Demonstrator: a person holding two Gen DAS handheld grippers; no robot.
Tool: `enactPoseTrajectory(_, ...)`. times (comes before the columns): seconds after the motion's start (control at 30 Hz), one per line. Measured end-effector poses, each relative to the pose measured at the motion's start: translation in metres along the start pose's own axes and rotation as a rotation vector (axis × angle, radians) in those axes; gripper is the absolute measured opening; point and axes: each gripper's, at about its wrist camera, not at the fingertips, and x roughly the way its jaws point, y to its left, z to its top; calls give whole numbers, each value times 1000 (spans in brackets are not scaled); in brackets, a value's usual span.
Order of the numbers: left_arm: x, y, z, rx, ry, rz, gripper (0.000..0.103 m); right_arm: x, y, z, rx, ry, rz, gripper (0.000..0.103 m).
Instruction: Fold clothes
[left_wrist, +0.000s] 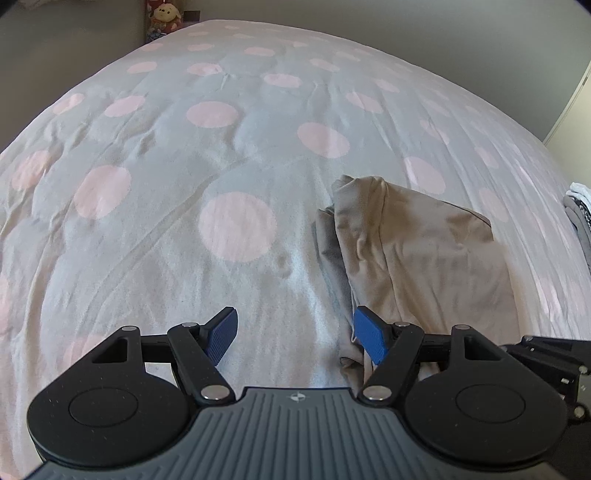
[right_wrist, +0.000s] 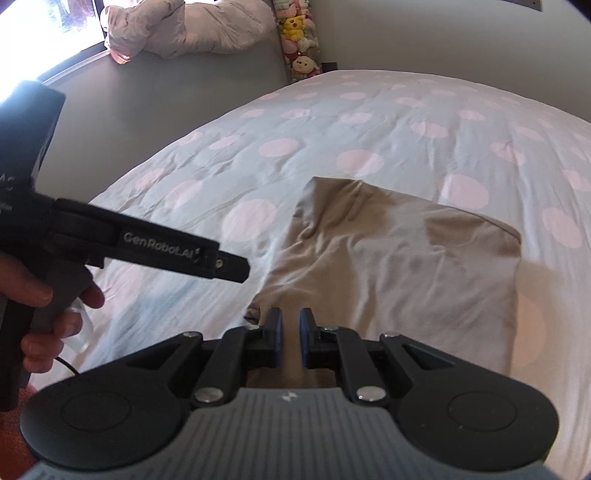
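On the bedspread (left_wrist: 147, 221), left gripper (left_wrist: 295, 339) wide open, right gripper (right_wrist: 291, 338) nearly closed, empty; pinch the shirt (right_wrist: 406, 266) edge squarely before folding.

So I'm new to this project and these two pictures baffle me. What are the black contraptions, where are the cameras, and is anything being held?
Each contraption is a hand-held gripper with two blue-padded fingers; a person carries one in each hand. A camera on each looks forward along its fingers, so one picture comes from the left gripper, the other from the right gripper. Both look over a bed with a pink-dotted cover, where a folded beige garment lies. The left gripper is open and empty beside the garment's edge. The right one is nearly closed above the garment; whether it pinches cloth is unclear. The person's hand shows too.
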Motion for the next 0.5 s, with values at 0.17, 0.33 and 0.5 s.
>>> enactPoseTrajectory(0.17,7,1,1,1,22,-12,68,22,17,-11,-37,55,46,13)
enactPoseTrajectory(0.33,11,-3,0,16,45,-45,68,35,18,-18,-35,77,56,13)
enactPoseTrajectory(0.5,13,-11,-4,42,68,-49,68,11,15,-17,-27,53,61,14)
